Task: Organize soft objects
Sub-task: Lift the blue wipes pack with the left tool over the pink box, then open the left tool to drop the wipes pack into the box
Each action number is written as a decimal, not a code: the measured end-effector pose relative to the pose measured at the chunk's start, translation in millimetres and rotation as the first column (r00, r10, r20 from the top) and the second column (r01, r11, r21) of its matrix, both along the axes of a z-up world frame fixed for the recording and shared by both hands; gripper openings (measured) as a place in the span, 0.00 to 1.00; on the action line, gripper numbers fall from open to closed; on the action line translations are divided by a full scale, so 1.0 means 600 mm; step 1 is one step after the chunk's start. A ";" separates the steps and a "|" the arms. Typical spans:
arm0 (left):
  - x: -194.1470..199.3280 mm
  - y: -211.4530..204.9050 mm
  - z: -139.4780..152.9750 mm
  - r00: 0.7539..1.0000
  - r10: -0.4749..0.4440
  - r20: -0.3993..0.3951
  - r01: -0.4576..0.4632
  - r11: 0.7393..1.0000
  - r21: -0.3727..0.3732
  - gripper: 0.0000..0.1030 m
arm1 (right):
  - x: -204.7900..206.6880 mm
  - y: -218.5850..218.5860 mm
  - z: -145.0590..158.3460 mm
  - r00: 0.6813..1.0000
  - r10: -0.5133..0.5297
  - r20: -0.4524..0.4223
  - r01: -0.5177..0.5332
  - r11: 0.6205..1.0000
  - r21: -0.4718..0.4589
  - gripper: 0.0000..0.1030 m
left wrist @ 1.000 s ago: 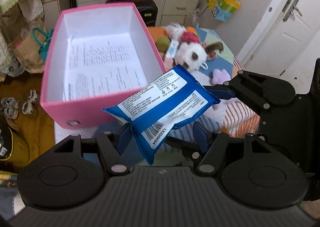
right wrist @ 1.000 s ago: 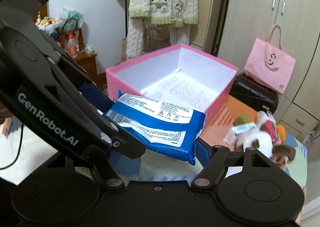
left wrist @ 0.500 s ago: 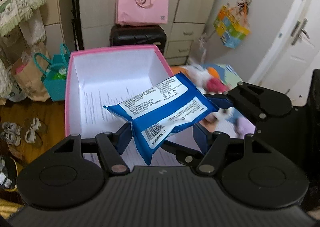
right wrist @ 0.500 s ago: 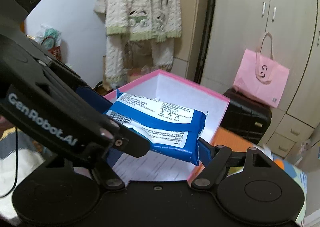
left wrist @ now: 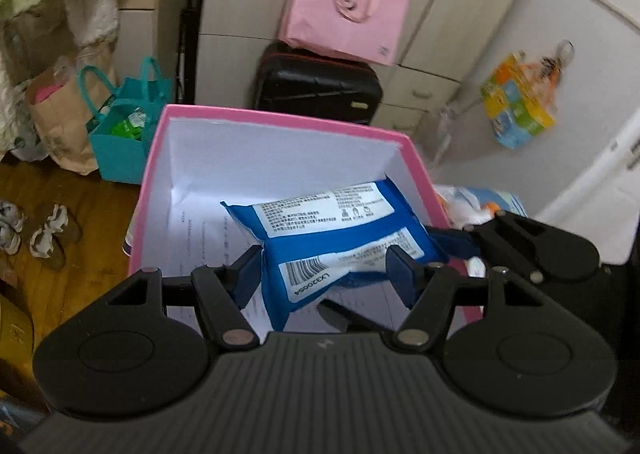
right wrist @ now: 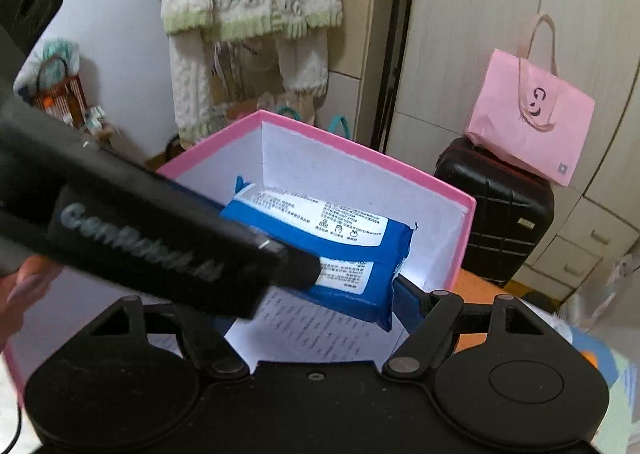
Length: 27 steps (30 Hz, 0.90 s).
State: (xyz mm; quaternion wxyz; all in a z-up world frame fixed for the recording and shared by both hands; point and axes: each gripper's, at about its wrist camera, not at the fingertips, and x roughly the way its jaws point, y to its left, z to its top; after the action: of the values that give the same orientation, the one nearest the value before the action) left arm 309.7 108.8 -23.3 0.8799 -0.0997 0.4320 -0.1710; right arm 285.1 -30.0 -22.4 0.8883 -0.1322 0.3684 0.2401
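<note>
Pink box [left wrist: 416,162], wipes pack [left wrist: 340,230] between hand-held gripper [left wrist: 324,274]

A pink tote bag [left wrist: 343,10] rests atop a black suitcase [left wrist: 316,84], beside a teal bag [left wrist: 120,134].

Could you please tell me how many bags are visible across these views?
3: a pink bag on the black suitcase, plus a teal bag and a brown paper bag on the floor; others may be hidden.
</note>
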 end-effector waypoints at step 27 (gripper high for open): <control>-0.120 -0.019 0.082 0.990 -0.069 0.124 0.052 0.990 0.132 0.69 | -0.082 -0.048 0.050 0.998 0.041 0.041 -0.039 0.999 -0.030 0.77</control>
State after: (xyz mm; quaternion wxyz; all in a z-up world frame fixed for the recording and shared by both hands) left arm 237.6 97.5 25.9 0.9049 -0.0186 0.3873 -0.1756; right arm 236.1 -58.5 7.7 0.8888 -0.1574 0.3506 0.2496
